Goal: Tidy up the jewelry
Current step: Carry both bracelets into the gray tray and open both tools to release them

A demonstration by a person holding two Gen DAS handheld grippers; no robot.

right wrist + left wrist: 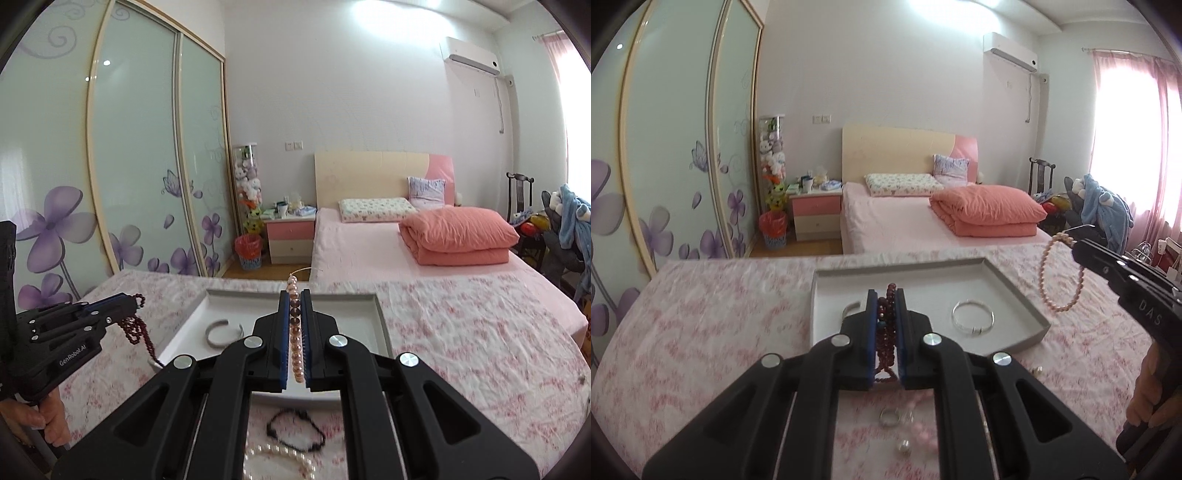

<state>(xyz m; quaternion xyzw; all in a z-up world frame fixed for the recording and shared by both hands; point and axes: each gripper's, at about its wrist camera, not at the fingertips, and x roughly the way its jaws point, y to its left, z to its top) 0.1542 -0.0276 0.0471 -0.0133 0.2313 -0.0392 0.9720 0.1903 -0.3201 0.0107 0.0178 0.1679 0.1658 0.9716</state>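
Observation:
My left gripper is shut on a dark red bead bracelet, held above the near edge of the white tray; it also shows in the right wrist view with the red beads hanging down. My right gripper is shut on a pink pearl bracelet above the tray; in the left wrist view the pearl loop hangs right of the tray. In the tray lie a silver bangle and a silver cuff.
The table has a pink floral cloth. Loose on it near me are silver rings, a pearl piece, a black bracelet and a white pearl strand. A bed stands behind the table.

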